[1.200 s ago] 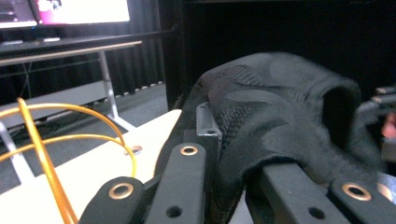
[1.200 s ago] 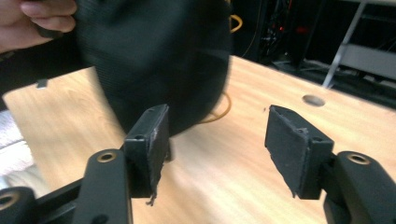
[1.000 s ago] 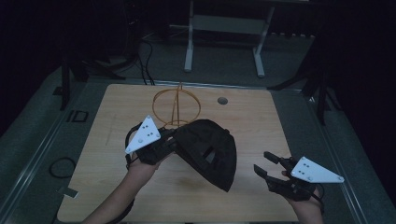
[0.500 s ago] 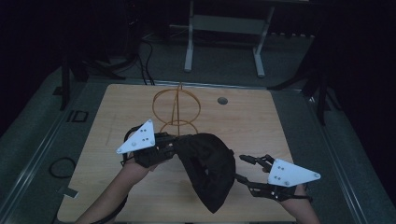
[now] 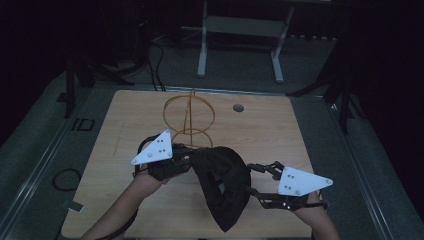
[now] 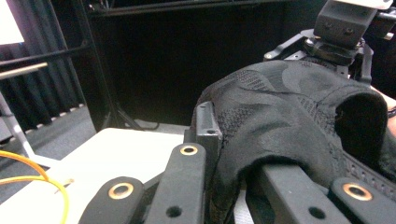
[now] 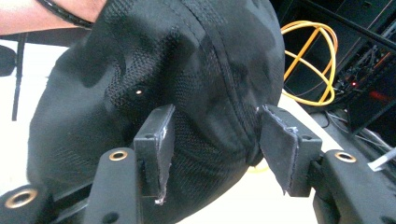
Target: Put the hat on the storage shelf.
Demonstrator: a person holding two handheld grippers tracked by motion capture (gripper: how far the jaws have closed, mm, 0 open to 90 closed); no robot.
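cap (image 5: 222, 182) on table (image 5: 125, 125), between tongs | wire stand (image 5: 189, 116) behind cap

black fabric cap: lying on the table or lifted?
Lifted. The black fabric cap hangs from the shut left gripper above the wooden table.

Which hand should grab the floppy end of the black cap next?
Probably the right. The right gripper has its jaws open around the hanging part of the black cap, pads not yet pressing. The left gripper is already shut on the cap's other edge, so it should just hold.
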